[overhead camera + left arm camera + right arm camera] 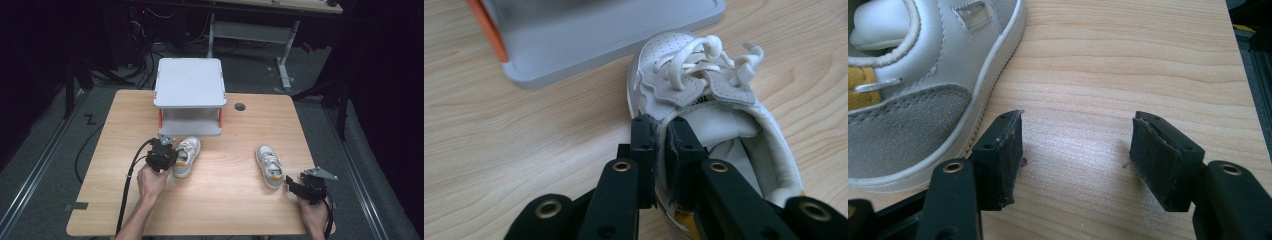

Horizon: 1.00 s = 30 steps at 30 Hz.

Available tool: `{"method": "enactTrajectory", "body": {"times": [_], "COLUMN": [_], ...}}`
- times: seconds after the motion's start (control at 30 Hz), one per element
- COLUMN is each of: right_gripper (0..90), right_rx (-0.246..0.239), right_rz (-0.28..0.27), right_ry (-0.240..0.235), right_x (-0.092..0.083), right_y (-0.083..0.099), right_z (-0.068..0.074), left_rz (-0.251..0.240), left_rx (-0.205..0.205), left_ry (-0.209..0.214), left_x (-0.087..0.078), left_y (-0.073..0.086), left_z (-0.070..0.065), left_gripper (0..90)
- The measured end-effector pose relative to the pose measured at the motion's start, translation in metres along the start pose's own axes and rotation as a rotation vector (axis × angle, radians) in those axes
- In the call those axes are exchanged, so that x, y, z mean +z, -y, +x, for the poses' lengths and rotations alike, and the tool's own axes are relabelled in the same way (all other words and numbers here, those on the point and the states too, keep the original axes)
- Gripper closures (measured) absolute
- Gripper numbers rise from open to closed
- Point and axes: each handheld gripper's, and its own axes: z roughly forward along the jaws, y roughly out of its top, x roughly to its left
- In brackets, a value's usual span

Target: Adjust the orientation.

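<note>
The grey two-tier shoe rack stands at the far middle of the tabletop, its lower shelf open toward the person. Two white sneakers lie in front of it, well apart. The left sneaker sits just short of the lower shelf with its toe toward the rack; the right sneaker rests near the right side of the tabletop.

The left gripper has its fingers pinched tight on the thin side wall of the left sneaker's collar. The right gripper waits with fingers spread wide over bare wood, holding nothing, just beside the right sneaker's heel.

The risk, as I judge it, lies in that narrow pinch: soft padding can slip out or fold, letting the shoe swing or drop, and its loose laces may catch the shelf edge.

The tabletop is pale wood grain; beyond it the room is dark, with cables on the floor and another desk's frame.
</note>
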Motion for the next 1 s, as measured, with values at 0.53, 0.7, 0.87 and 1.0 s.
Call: {"method": "enactTrajectory", "body": {"times": [0.53,0.7,0.87,1.0], "right_gripper": [37.2,37.1,37.0,37.0], "right_rx": [0.003,0.002,0.003,0.003], "right_rz": [0.001,0.001,0.002,0.002], "right_ry": [-0.001,-0.001,-0.002,-0.002], "right_x": [0.000,0.000,0.000,0.000], "right_y": [0.000,0.000,0.000,0.000], "right_z": [0.000,0.000,0.000,0.000], "left_rz": [0.018,0.021,0.026,0.033], "left_rx": [0.046,0.060,0.057,0.073], "left_ry": [0.052,0.039,0.056,0.074], "left_x": [0.028,0.038,0.040,0.041], "left_y": [-0.026,-0.031,-0.033,-0.033], "left_z": [-0.056,-0.073,-0.082,-0.089], "left_gripper": [82.7,82.6,81.3,79.5]}}
